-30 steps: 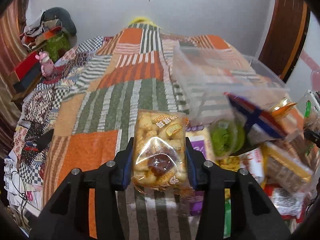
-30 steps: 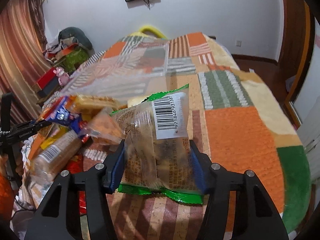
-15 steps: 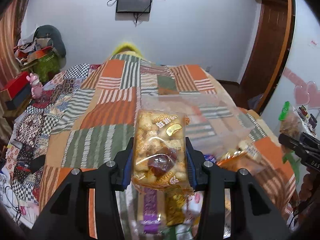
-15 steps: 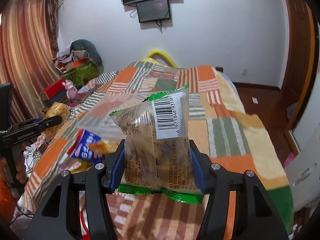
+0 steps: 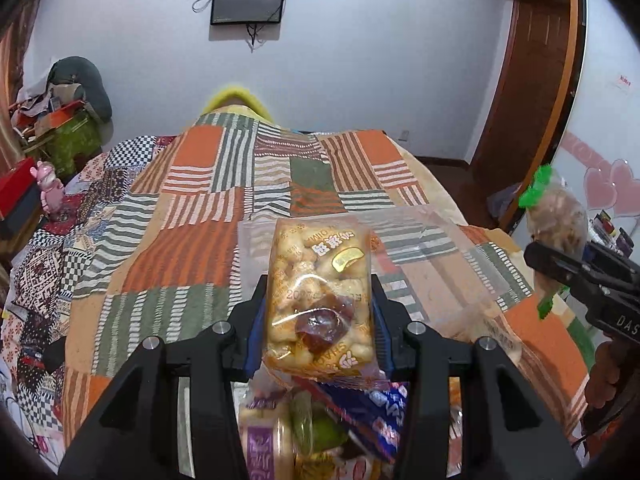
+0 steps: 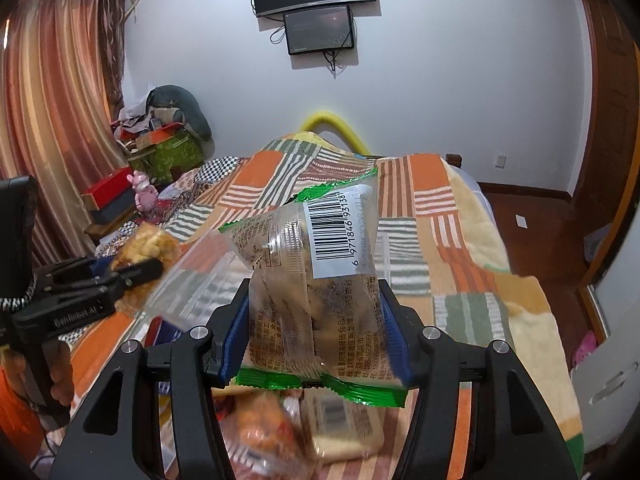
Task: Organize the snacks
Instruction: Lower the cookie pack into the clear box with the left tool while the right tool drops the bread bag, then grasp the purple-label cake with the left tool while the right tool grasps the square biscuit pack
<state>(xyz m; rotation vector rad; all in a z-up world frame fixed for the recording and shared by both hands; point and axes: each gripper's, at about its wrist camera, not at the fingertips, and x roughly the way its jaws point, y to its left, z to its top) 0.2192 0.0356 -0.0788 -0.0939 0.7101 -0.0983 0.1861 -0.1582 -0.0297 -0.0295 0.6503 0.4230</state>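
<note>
My left gripper [image 5: 318, 312] is shut on a clear pack of yellow puffed snacks [image 5: 320, 292], held upright above the bed. My right gripper [image 6: 314, 328] is shut on a clear, green-edged snack pack with a barcode [image 6: 316, 280], also held up in the air. A clear plastic box [image 5: 424, 264] lies on the patchwork bedspread [image 5: 180, 240] beyond both packs. Several loose snack packs [image 5: 320, 432] lie below the left gripper. More loose packs [image 6: 304, 428] lie under the right gripper. Each gripper shows in the other's view, the right one [image 5: 568, 268] and the left one [image 6: 132, 264].
The bed fills the middle of the room. A pink toy [image 5: 50, 192] and red boxes [image 6: 108, 192] stand by the left side with clutter [image 6: 164, 144] behind. Screens [image 6: 316, 8] hang on the far wall. A wooden door [image 5: 524, 92] is at the right.
Both grippers have lifted their packs and tilted up, so the wall and screens now show. The snack pile has dropped to the bottom of both views.
</note>
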